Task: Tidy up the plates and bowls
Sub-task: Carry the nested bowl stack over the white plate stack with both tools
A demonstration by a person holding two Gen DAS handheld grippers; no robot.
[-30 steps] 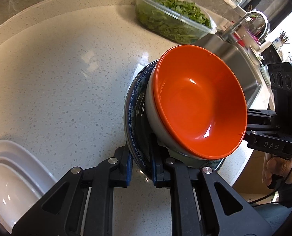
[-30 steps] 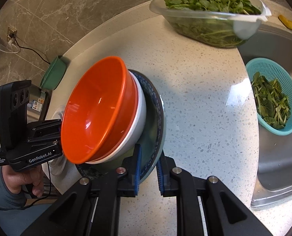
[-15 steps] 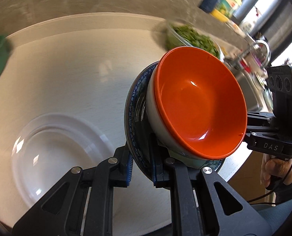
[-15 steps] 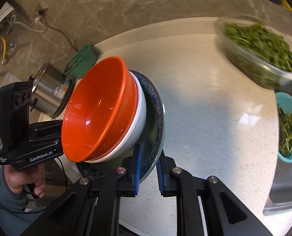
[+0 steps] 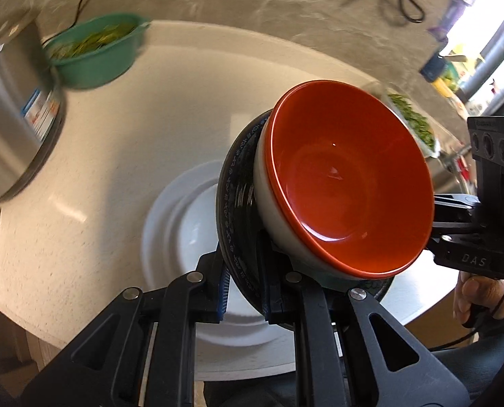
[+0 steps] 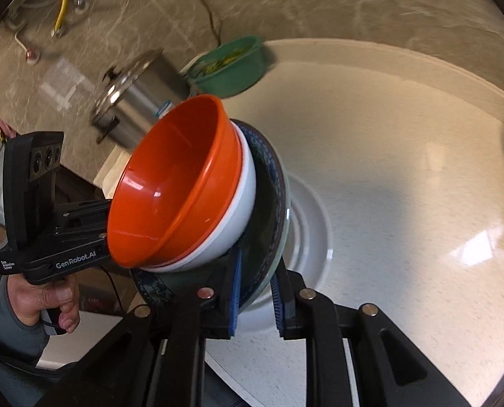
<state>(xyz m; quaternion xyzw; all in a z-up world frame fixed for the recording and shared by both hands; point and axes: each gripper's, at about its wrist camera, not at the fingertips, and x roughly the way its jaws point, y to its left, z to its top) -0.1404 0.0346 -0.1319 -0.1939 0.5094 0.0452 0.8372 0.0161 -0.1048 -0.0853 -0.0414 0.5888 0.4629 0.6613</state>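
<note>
- On the speckled countertop (image 5: 123, 156), at 6 o'clock of the left wrist view, a white plate (image 5: 180, 224) lies flat, partly hidden behind the carried stack; judged the landing spot.
- Blue-patterned plate (image 5: 236, 203): held tilted above the white plate, apart from it. Level it before lowering, or the bowls may slide.
- Orange bowl (image 5: 347, 196) is nested in a white bowl (image 6: 238, 224), both riding on the patterned plate, mouths tipped toward 3 o'clock in the left view.
- Left gripper (image 5: 243, 291): jaws nearly closed, pinching the patterned plate's rim.
- Right gripper (image 6: 257, 300): jaws likewise narrow, clamped on the rim's opposite edge.
- Advice: lower both grippers together, centre over the white plate, and release only after contact.
- Steel pot (image 5: 11, 129) and green basin (image 5: 95, 54) stand at 10 to 11 o'clock, well apart.
</note>
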